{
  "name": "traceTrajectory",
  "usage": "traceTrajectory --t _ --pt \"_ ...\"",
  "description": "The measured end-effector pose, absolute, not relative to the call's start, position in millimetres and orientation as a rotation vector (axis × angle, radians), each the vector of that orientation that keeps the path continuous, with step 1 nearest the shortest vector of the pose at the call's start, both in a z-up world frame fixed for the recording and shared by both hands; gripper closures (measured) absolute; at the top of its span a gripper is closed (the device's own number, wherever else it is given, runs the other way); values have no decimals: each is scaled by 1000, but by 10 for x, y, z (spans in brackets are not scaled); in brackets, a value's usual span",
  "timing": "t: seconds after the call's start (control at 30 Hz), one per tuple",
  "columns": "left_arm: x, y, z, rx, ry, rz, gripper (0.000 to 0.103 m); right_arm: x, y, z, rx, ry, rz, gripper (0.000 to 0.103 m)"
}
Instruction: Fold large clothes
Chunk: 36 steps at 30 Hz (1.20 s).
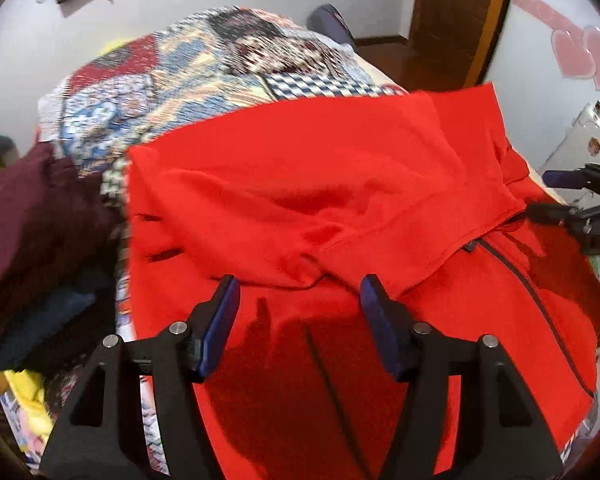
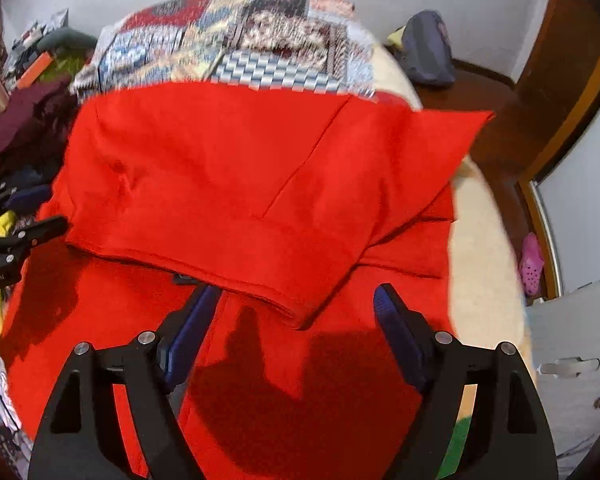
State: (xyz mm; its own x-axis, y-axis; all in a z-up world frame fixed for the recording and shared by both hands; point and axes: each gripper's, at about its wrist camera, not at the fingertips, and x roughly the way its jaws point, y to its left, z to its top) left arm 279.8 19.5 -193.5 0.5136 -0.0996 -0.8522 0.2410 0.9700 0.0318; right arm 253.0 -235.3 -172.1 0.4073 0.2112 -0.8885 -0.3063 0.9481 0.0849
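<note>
Garment (image 1: 320,184), bright red, spread over the patterned bedspread (image 1: 180,64), far part already doubled back toward the tools, hem just ahead of both fingertips. Left gripper (image 1: 298,300) parted wide, nothing between the pads, cloth lying below. Right gripper (image 2: 296,308) likewise spread, gripping nothing, folded hem (image 2: 260,296) just beyond its left finger. Judged: fold laid, release finished. Next, best to draw both tools straight back without snagging the hem, then take the side edges level and together, keeping the crease square. Maroon clothing (image 1: 32,216) heaped left of the left tool, clear of the work.
</note>
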Motion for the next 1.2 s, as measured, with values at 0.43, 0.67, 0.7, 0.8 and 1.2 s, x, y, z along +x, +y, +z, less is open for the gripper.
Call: traceTrajectory --t 0.43,0.67,0.7,0.8,1.2 --pt "2213 983 -1497 26 947 -114 35 2092 -2595 -1252 -88 950 232 25" --pt "1964 1351 -1696 -71 1032 -80 35 1846 -2865 -1338 -57 973 204 24" --pt "1937 1380 -1756 -91 1047 -87 35 1827 -2904 -1353 -50 978 198 24" --pt "1863 1436 -1942 -142 1096 -110 35 1753 -3035 -1457 -7 1010 182 24" --pt "1637 1522 -2556 -327 1225 -162 35 1524 -3445 -1889 213 1104 116 25"
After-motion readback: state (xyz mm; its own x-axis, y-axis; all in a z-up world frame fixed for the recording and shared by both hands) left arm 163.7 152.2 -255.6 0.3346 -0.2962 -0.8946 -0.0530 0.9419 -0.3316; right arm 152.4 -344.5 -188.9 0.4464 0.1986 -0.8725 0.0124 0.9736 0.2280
